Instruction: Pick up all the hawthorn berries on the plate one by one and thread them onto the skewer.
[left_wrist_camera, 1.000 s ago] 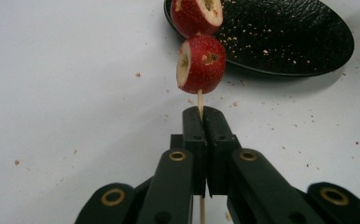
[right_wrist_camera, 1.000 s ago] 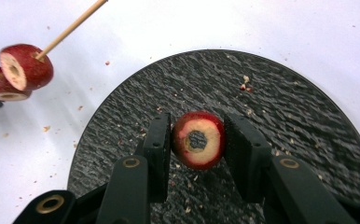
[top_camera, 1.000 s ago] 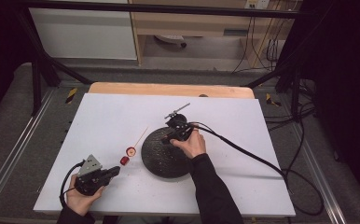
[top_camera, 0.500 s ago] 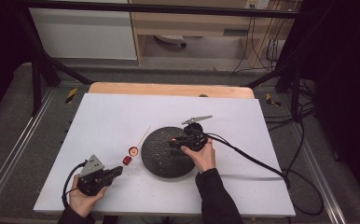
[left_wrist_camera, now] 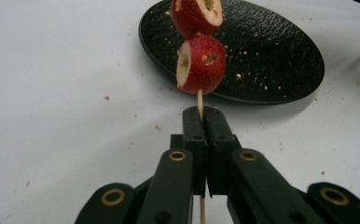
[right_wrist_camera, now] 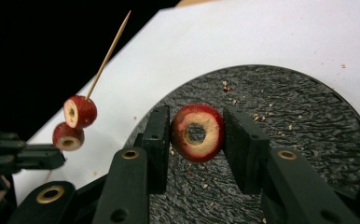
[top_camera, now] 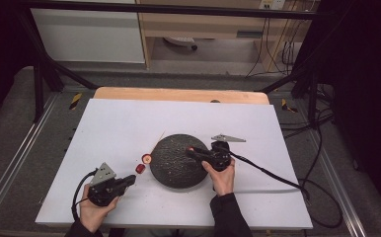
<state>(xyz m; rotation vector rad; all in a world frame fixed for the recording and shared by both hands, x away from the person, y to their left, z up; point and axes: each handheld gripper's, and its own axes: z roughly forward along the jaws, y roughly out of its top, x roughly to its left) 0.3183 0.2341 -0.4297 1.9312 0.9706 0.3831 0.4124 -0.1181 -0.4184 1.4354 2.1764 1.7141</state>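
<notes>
Left hand-held gripper (left_wrist_camera: 201, 122) is clamping the skewer (left_wrist_camera: 200, 100) bearing 2 fruit pieces (left_wrist_camera: 200, 64); right hand-held gripper (right_wrist_camera: 194, 137) is pinching a cored fruit ring (right_wrist_camera: 197, 133) over the black plate (right_wrist_camera: 308, 121); the skewer's free tip (right_wrist_camera: 127, 15) is lying to its left, pointing away across the counter (top_camera: 119, 123).

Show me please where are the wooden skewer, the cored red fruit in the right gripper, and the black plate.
wooden skewer (right_wrist_camera: 109, 52), right gripper view, bare shaft above the two fruits.
cored red fruit (right_wrist_camera: 197, 133), right gripper view, cut face near the hole.
black plate (top_camera: 171, 170), high view, bare textured surface.
</notes>
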